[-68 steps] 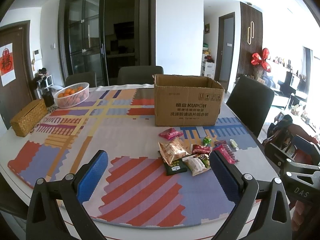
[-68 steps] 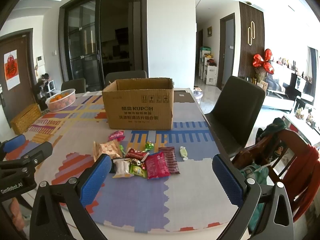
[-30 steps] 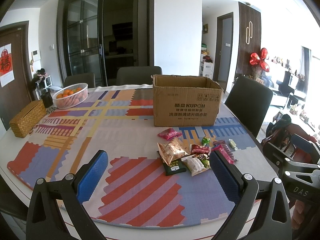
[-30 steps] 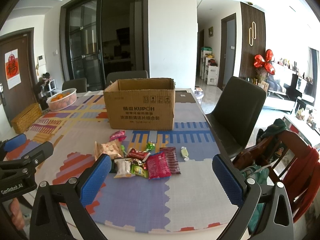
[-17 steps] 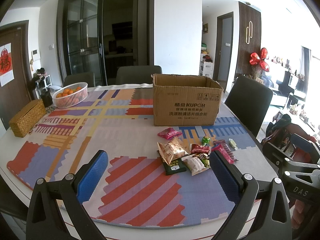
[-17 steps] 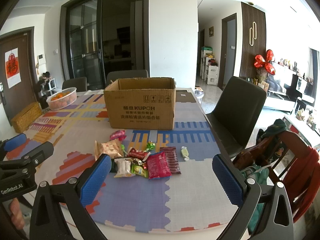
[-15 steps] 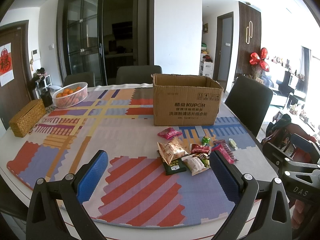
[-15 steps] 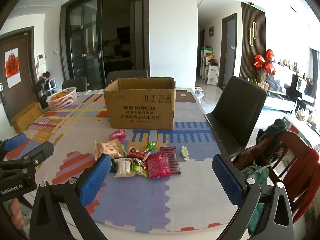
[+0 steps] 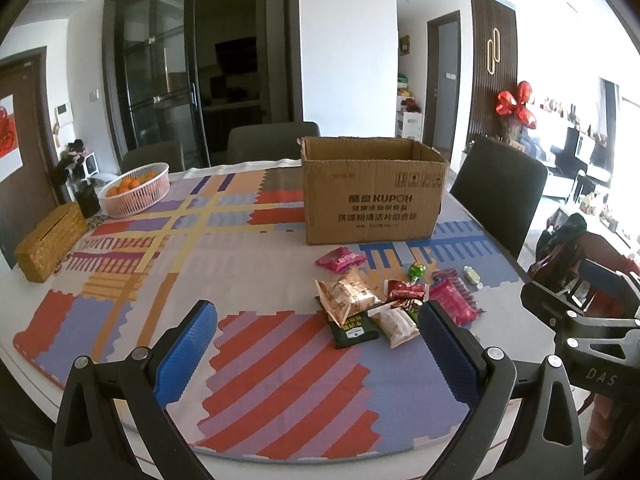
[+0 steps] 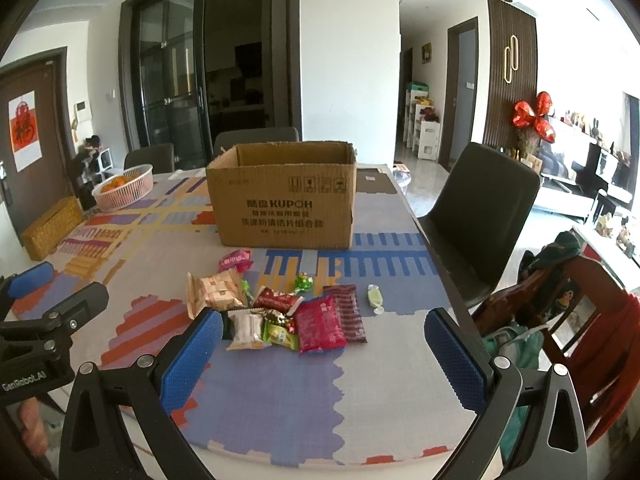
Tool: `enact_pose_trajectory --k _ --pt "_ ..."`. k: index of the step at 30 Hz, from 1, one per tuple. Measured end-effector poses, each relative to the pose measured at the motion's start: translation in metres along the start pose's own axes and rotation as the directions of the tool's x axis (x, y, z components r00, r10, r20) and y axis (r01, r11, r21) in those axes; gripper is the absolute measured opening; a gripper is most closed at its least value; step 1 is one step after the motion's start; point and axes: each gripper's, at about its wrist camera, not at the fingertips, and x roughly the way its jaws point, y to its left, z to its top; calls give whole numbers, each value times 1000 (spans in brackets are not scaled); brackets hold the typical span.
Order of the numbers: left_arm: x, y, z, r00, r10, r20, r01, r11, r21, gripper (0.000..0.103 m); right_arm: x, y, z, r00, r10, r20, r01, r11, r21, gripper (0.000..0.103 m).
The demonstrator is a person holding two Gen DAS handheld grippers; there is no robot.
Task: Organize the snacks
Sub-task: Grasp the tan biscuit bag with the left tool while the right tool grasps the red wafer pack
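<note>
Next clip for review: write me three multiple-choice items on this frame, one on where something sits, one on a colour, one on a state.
1. Where do the snack packets lie?
A. inside the box
B. on the table in front of the cardboard box
C. in the basket

2. What colour is the fruit in the white basket?
A. orange
B. green
C. purple

3. How do the jaws of the right gripper stand?
A. shut on a packet
B. shut on nothing
C. open, holding nothing

Key: 1 B, the packets lie on the mat on the near side of the box; 2 A, orange fruit shows above the rim; 3 C, both blue pads are wide apart with nothing between.
</note>
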Motion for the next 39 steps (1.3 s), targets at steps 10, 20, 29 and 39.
enact_pose_trajectory --k 10,20,29,39 --pt "37 -8 9 1000 4 -17 -2 993 119 92 36 3 4 998 7 -62 -8 1000 -19 100" --pt "85 -20 8 996 -20 -92 44 964 263 83 76 13 3 991 8 -130 -19 997 -80 88" --pt "124 -31 3 992 -7 -129 58 917 394 79 115 17 -5 976 7 -220 -32 993 -111 79" --pt "153 -42 -3 989 -19 -146 87 874 479 74 142 18 -16 960 -26 -278 -15 989 -146 69"
